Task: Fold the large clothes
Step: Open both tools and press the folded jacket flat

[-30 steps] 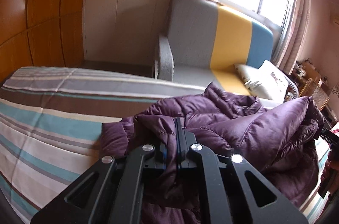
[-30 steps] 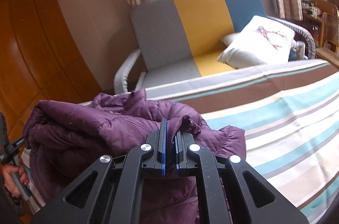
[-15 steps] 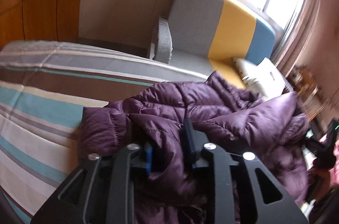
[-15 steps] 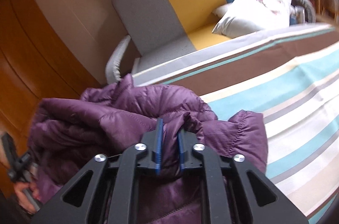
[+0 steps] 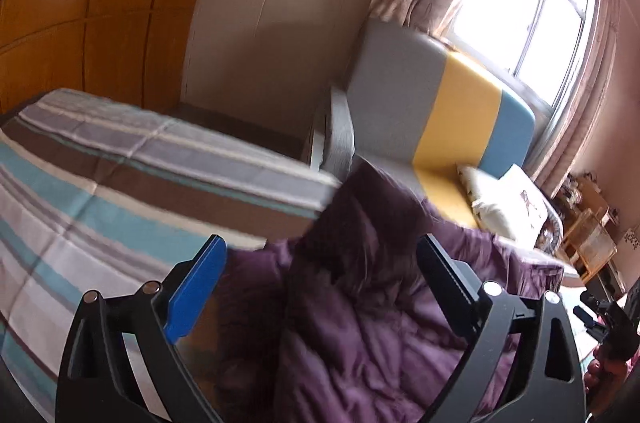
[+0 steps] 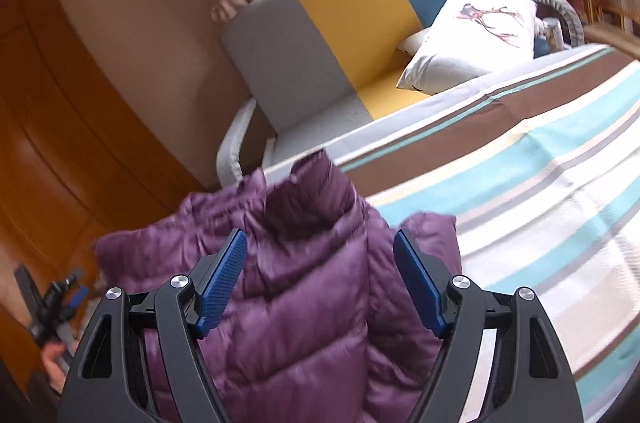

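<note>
Both grippers' jaws are opening, gripping nothing, over the bunched purple jacket (image 6: 304, 287) lying across the bed (image 6: 540, 191).

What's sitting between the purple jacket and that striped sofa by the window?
In the right wrist view, only the far edge of the striped bed cover lies between the purple jacket and the sofa.

The left gripper (image 5: 320, 263) is a matte black plastic frame with triangular cut-outs and round silver screws at its pivots; one finger carries a smooth blue pad (image 5: 196, 293), the other shows its black edge. The right gripper (image 6: 320, 263) has the same black frame and silver screws, and both its fingers (image 6: 222, 281) bear ribbed blue pads.
</note>
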`<state>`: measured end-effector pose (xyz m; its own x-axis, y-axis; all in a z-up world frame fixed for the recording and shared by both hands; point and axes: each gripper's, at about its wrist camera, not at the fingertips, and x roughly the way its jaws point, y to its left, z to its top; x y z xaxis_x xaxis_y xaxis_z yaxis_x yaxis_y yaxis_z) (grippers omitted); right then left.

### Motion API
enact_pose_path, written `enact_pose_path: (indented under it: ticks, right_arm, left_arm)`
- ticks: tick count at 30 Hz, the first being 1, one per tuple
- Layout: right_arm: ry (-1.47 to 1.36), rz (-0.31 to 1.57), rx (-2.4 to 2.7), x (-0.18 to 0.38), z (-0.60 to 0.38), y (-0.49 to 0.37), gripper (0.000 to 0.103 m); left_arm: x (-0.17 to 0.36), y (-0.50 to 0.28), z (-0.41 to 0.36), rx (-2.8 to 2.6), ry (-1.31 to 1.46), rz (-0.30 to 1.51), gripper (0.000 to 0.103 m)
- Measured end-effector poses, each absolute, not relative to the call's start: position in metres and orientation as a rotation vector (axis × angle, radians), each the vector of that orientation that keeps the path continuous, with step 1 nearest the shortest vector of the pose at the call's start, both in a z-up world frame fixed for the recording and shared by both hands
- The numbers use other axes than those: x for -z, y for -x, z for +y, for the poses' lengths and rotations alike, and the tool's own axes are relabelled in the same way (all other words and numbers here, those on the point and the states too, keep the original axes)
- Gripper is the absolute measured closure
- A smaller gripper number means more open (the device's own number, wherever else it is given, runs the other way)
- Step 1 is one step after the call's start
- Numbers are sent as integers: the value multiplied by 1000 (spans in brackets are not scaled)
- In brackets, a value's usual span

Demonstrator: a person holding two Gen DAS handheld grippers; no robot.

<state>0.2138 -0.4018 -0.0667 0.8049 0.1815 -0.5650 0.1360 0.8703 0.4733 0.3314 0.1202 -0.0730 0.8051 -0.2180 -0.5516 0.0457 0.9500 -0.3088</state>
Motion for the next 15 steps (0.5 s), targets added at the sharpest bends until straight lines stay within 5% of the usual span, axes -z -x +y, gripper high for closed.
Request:
enact_pose_path:
  ticks: [7,11,15]
  right_arm:
    - [-418,765,32,90,-386,-218,27]
    - [-339,825,22,105,-378,-223,41]
    - [-327,874,1,111,-376,-216,46]
  left_arm:
    - [129,-336,90,140,107,859,4]
    - [138,-328,85,183,133,872,26]
    - [139,-305,70,204,54,867,34]
